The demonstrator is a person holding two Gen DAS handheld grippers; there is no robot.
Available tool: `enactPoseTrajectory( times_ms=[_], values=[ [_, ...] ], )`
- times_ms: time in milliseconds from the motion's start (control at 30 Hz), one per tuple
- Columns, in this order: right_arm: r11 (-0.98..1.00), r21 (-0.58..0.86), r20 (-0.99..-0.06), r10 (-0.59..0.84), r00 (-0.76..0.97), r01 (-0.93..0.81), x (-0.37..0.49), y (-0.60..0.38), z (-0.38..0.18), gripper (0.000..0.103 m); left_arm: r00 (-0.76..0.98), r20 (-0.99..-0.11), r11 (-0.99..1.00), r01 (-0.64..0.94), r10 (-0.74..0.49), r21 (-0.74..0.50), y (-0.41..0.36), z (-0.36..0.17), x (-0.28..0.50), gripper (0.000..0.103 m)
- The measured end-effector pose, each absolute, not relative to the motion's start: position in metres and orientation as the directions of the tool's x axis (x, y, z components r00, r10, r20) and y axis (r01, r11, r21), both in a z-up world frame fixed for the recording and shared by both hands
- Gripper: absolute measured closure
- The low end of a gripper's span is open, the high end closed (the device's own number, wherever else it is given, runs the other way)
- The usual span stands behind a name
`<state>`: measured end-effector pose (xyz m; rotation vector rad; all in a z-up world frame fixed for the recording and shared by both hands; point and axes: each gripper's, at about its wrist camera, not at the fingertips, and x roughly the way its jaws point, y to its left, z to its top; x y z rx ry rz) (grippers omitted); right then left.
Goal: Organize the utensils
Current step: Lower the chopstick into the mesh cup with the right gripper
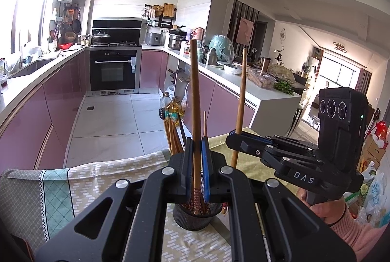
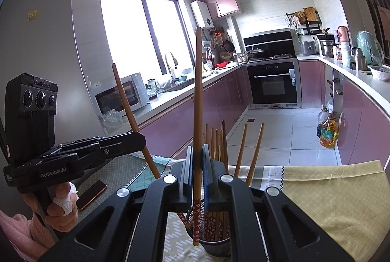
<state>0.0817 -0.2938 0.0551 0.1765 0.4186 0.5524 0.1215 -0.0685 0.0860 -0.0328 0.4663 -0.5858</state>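
Chopsticks (image 2: pixel 214 140) stood in the mesh holder (image 2: pixel 214 246) on the tablecloth (image 2: pixel 329 201). Above the holder, the left gripper (image 1: pixel 196 152) pinched one chopstick (image 1: pixel 195 91); the right gripper (image 2: pixel 197 159) pinched another (image 2: pixel 198 91). A phone (image 2: pixel 91 194) lay left of the holder.

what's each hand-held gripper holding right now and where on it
Each hand-held gripper is shut on one chopstick above the black holder: left grips its chopstick low on the plain shaft; right grips its chopstick likewise, above the patterned end.
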Motion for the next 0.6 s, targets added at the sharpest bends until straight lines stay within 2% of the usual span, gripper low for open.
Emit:
enactPoseTrajectory(
  times_ms=[600],
  values=[
    [0.858, 0.279, -0.36, 0.51, 0.782, -0.431, 0.096, -0.291, 0.045, 0.097, 0.727, -0.438, 0.841, 0.516, -0.529, -0.16, -0.074, 0.081, 0.119, 0.095]
  ],
)
